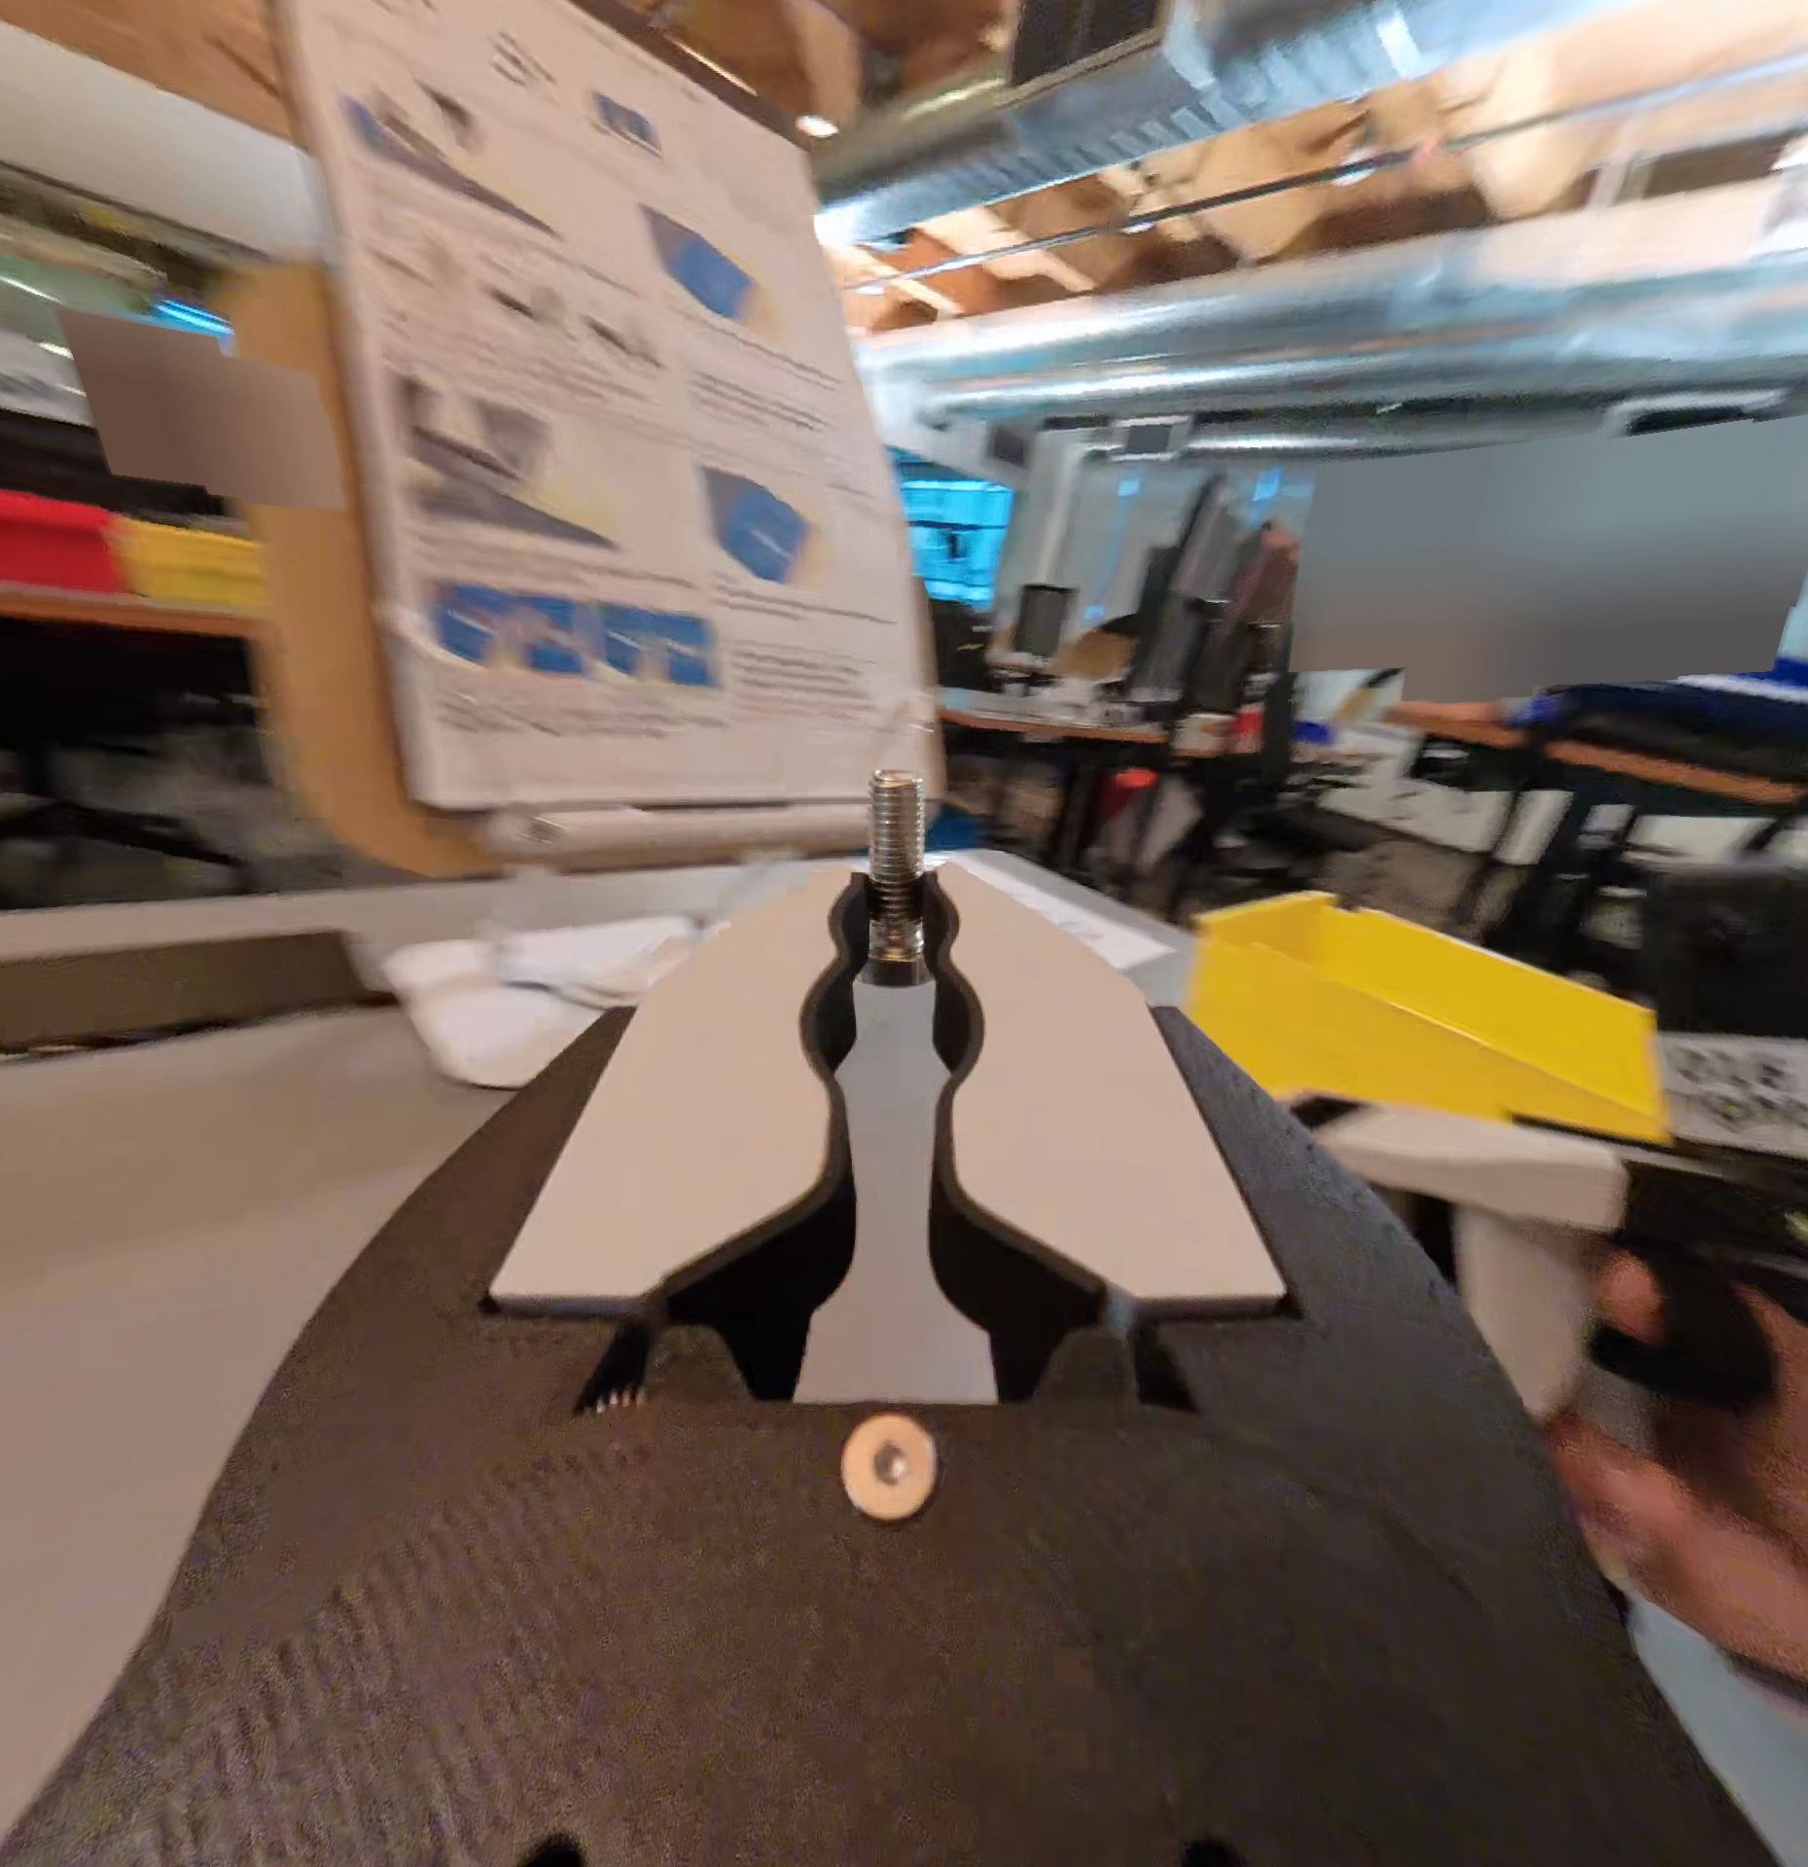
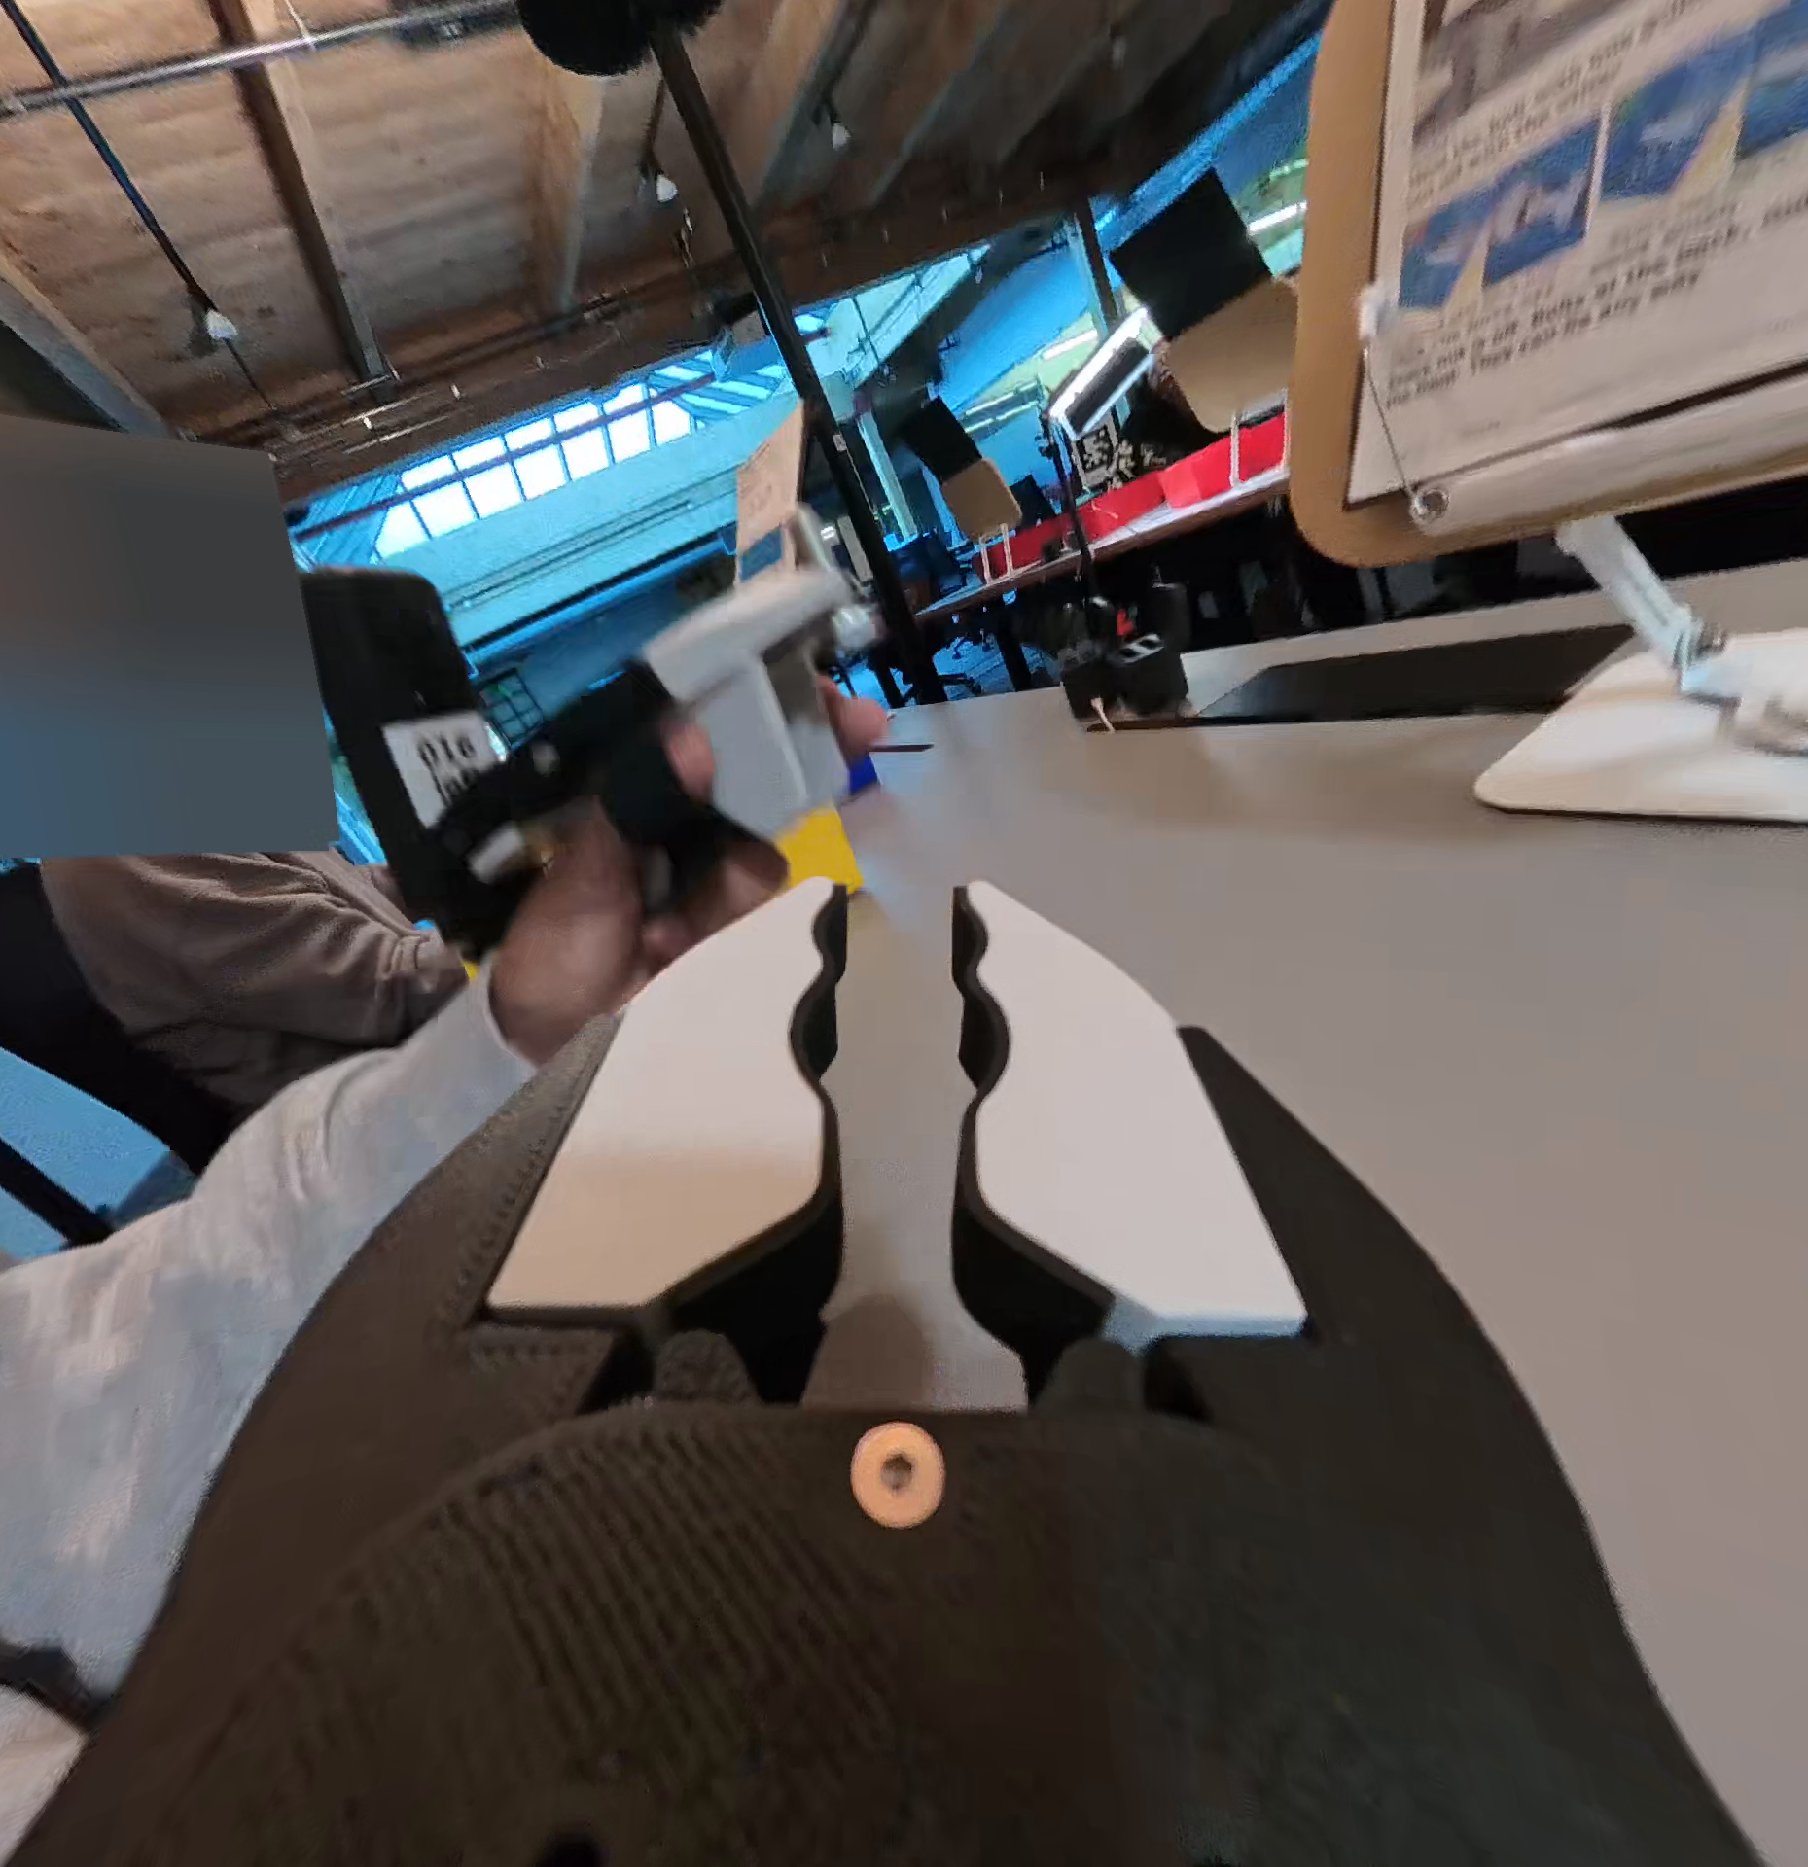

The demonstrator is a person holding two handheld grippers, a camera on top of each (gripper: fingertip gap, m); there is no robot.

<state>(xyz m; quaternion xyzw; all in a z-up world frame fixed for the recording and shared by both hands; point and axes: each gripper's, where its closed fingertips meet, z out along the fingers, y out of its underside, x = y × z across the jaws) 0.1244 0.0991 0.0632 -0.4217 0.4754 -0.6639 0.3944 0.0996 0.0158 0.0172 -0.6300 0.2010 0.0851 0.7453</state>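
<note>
My left gripper [image 1: 896, 909] is shut on a steel bolt [image 1: 891, 839]. The bolt stands upright, its head clamped between the fingertips and its threaded end pointing up. The gripper is held above the grey table [image 1: 172, 1162]. The right gripper's body [image 1: 1486, 1192], held in a hand, shows at the right of the left wrist view, beside a yellow bin [image 1: 1425, 1000]. My right gripper [image 2: 899, 899] is open and empty, a little above the grey table [image 2: 1384, 960]. The left gripper [image 2: 748, 687] shows in the right wrist view, held in a hand at the left, higher up.
A printed instruction sheet on a brown board [image 1: 596, 424] stands on a white stand [image 2: 1667, 738] at the back of the table. White cloth [image 1: 536, 990] lies beyond the left fingers. A yellow bin corner [image 2: 824, 844] shows by the hand. A dark slot [image 2: 1384, 677] runs along the table's back. The gap from one gripper's tips to the other's is roughly 11 cm.
</note>
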